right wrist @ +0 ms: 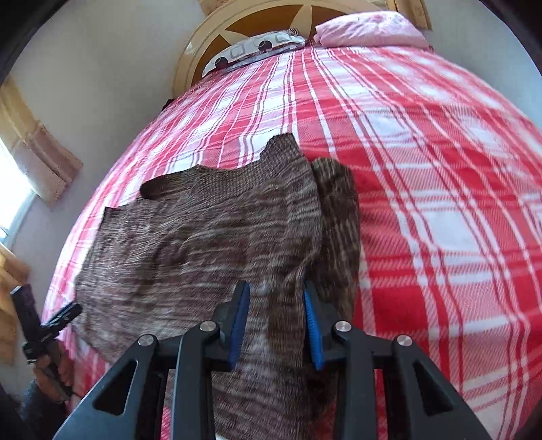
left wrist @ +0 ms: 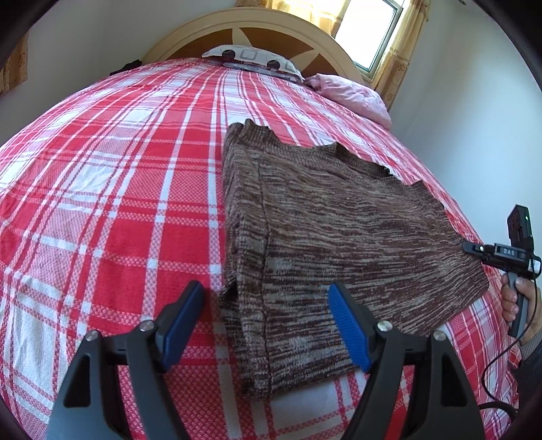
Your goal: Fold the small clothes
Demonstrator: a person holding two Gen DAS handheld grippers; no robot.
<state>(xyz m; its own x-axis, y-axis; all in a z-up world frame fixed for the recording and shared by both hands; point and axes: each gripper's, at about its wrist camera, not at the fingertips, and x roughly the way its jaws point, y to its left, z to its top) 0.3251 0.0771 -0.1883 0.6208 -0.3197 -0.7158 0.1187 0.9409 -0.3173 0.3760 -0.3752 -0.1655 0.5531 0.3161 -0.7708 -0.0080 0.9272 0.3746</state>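
Currently the brown marled knit garment [left wrist: 338, 230] lies on the bed [left wrist: 118, 189], on its red-and-white plaid cover, toward the side nearest me. One side strip of the knit is folded over along its length, giving a thicker double layer that runs from the near hem to the far end. The far edge shows a curved cut-out, probably the neckline or an armhole; I cannot tell which.

My left gripper [left wrist: 264, 325] hangs just above the near corner of the garment with its jaws wide apart. Its blue pads [left wrist: 349, 325] stand on either side of the folded strip and neither pad presses on the cloth, so nothing is held on this side.

My right gripper [right wrist: 276, 325] has its jaws narrow, with a ridge of the knit gathered between the two blue pads. The cloth rises toward them and bunches there, so I read this as a pinch on the garment's near edge, next to the folded strip. Motion blur in the right wrist view softens the fabric.

In the left wrist view my right hand [left wrist: 515, 304] appears at the bed's right edge, wrapped round the black gripper handle, with a thin cable [left wrist: 491, 365] looping below it.

At the headboard [left wrist: 325, 44] end lie a patterned pillow [left wrist: 250, 57] and a pink pillow [left wrist: 352, 94], well apart from the garment. A bright window [left wrist: 369, 30] sits behind them.
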